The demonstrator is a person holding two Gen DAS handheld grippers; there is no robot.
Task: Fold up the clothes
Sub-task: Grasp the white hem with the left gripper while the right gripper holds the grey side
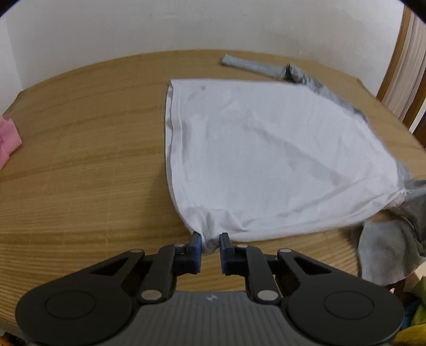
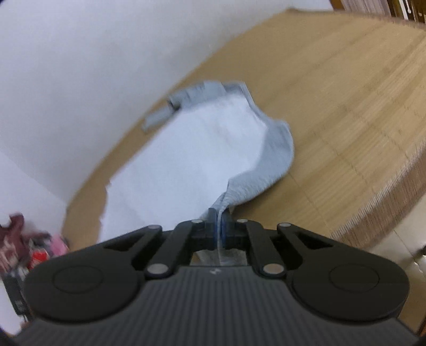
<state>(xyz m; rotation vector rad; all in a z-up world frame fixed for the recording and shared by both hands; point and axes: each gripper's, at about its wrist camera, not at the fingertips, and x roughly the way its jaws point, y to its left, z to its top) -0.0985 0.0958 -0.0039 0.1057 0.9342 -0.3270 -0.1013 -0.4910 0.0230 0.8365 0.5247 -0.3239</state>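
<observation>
While the wooden table (image 1: 80, 149) against the white wall (image 1: 186, 24) carries most of the white-and-grey shirt (image 1: 266, 149), the left gripper (image 1: 210, 241) pinches its near white corner, lifted slightly off the tabletop. Right gripper (image 2: 219, 222) is clamped on a grey fold of the same shirt. Pink cloth (image 1: 8, 141) sits at the table's left edge; no containers identifiable.
</observation>
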